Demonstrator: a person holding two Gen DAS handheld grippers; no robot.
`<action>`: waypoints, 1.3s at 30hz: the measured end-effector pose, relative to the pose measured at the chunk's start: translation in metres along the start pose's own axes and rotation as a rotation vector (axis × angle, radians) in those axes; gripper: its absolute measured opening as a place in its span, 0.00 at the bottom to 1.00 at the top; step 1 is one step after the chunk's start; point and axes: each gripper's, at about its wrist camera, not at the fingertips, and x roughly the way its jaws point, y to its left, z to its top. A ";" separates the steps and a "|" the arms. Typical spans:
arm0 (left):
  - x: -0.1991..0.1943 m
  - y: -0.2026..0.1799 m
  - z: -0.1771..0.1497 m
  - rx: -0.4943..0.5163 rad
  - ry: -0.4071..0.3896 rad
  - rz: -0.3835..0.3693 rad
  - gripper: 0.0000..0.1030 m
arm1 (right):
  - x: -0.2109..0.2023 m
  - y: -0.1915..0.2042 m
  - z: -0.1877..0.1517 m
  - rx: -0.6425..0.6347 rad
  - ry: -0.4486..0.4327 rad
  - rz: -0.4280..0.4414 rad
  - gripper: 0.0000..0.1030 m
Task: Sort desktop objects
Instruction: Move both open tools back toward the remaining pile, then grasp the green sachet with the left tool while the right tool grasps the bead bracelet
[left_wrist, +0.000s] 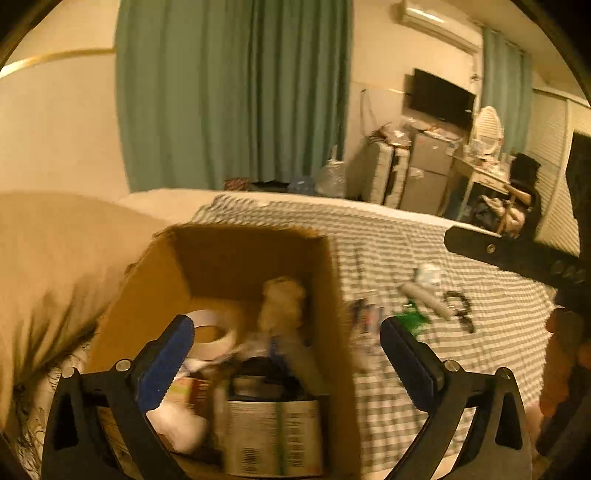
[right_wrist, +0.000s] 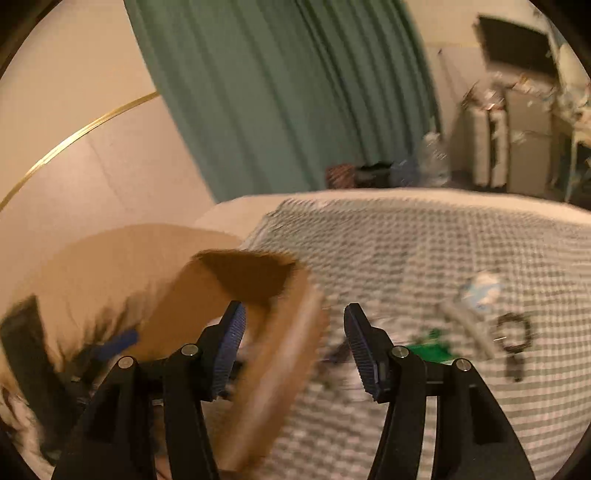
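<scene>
Box: cardboard box (left_wrist: 255, 258) stands open-topped on the left part of the bed, near the left wrist camera; in the right wrist view its right wall (right_wrist: 273, 354) is blurred.
Box contents: roll of white tape (left_wrist: 212, 332) at the left, a tan crumpled lump (left_wrist: 282, 302) behind the middle, a printed carton (left_wrist: 273, 435) at the near side, a white soft item (left_wrist: 177, 424) at the near left (other pieces too blurred to tell).
Left gripper: left gripper (left_wrist: 286, 350) hangs over the near part of the box, jaws spread wide, nothing pinched; its left finger is over the box, its right finger over the cloth just right of the box wall.
Right gripper: right gripper (right_wrist: 295, 347) has its jaws parted about halfway, nothing between the pads; the box's right wall lies below the gap.
Cloth: grey-and-white checked cloth (left_wrist: 406, 236) covers the bed right of the box.
Loose items: green packet (left_wrist: 412, 314), grey tube (left_wrist: 424, 295), white-and-blue wad (left_wrist: 428, 275) and black ring with a strap (left_wrist: 460, 302) lie close together on the cloth, well right of the box; small blurred pieces (left_wrist: 365, 314) sit just beside the box's right wall.
Far side: teal curtain (left_wrist: 232, 92) hangs beyond the bed, a dark screen (left_wrist: 439, 96) on the wall to the far right.
</scene>
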 end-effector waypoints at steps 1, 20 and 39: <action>-0.003 -0.016 0.002 0.006 -0.002 -0.016 1.00 | -0.007 -0.013 -0.001 -0.004 -0.009 -0.035 0.54; 0.087 -0.192 -0.040 0.221 0.155 -0.070 1.00 | -0.004 -0.207 -0.068 0.254 0.069 -0.331 0.54; 0.233 -0.200 -0.050 0.271 0.245 -0.071 0.86 | 0.105 -0.275 -0.056 0.301 0.193 -0.336 0.37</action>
